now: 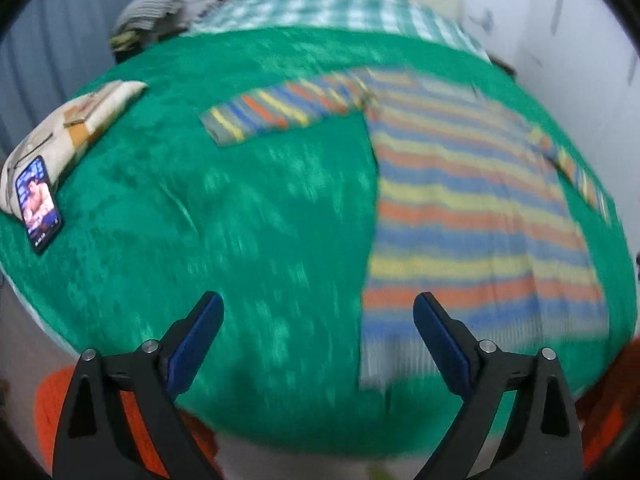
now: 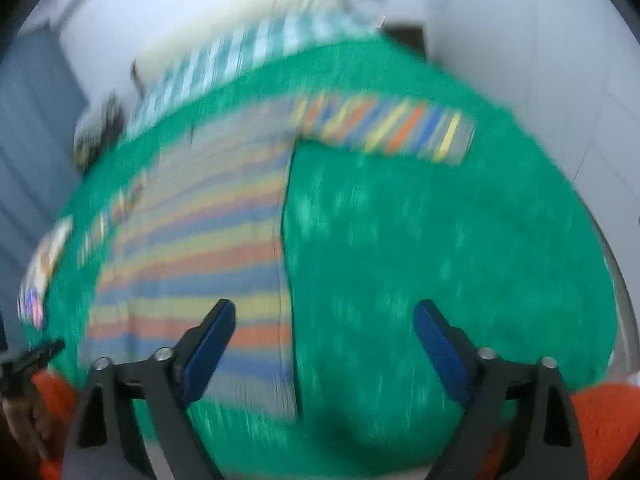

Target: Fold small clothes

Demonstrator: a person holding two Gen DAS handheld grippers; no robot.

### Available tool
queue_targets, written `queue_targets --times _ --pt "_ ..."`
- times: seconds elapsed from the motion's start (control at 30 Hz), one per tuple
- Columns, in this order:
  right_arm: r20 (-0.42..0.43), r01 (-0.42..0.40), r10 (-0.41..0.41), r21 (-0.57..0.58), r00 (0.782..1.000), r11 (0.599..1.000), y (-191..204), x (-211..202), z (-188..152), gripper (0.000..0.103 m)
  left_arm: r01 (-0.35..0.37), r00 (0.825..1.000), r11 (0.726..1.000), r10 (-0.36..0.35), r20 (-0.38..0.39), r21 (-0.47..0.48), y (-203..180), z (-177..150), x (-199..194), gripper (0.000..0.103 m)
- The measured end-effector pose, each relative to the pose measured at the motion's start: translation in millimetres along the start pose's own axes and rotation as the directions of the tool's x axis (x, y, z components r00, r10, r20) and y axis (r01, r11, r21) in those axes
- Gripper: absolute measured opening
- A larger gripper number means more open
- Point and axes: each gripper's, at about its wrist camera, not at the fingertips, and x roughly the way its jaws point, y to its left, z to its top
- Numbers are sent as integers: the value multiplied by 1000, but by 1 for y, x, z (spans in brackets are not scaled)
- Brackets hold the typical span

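A small long-sleeved shirt with blue, orange, yellow and grey stripes [image 1: 472, 216] lies flat on a green blanket [image 1: 224, 216], sleeves spread out. Its left sleeve [image 1: 276, 110] stretches to the left. My left gripper [image 1: 318, 304] is open and empty, above the blanket near the shirt's lower left hem. In the right wrist view the shirt [image 2: 200, 248] lies to the left and its right sleeve [image 2: 384, 128] stretches to the right. My right gripper [image 2: 324, 310] is open and empty, above the shirt's lower right edge. Both views are blurred.
A phone [image 1: 38, 202] with a lit screen leans on a cream pillow [image 1: 68, 132] at the blanket's left edge. A checked teal cloth [image 1: 332, 10] and a striped bundle [image 1: 150, 16] lie at the far end. Orange fabric [image 1: 52, 404] shows below the near edge. White walls stand on the right.
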Motion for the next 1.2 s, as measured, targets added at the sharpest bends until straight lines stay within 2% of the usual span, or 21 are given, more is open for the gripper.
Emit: queue_targets --times 0.03,0.1,0.2,0.27,0.33,0.37,0.43,0.57,0.8,1.2 --pt "36 15 -15 9 999 1000 -1 4 5 93 5 1000 1000 -4 27 -29 5 12 6 97" --pt "57 44 -44 2 997 999 1 19 12 93 0 999 997 4 50 -78 13 21 17 97" --pt "65 93 -90 -40 994 995 -2 37 9 93 -36 997 993 43 58 -116 21 20 44 97" --pt "44 135 -132 -74 990 988 -5 49 1 93 -63 998 992 63 -3 -108 27 7 66 97" --pt "-35 155 -157 -62 987 986 -15 64 -4 93 -91 992 991 82 -92 -102 28 -2 86 98" --pt "-72 162 -165 -48 984 986 -21 69 -6 93 -105 991 990 97 -87 -92 24 -3 88 102" --pt "-127 185 -188 -33 974 982 -31 79 -15 94 -113 991 991 107 -82 -67 18 -4 89 103" --pt "-116 197 -202 -51 973 979 -28 81 -20 102 -116 990 989 109 -85 -86 17 -6 88 103" --pt "-107 211 -215 -41 971 977 -26 83 -23 103 -82 993 992 73 -90 -92 23 -8 89 103" --pt "-95 226 -231 -57 968 972 -21 82 -24 103 -95 990 995 89 -111 -45 19 -7 91 103"
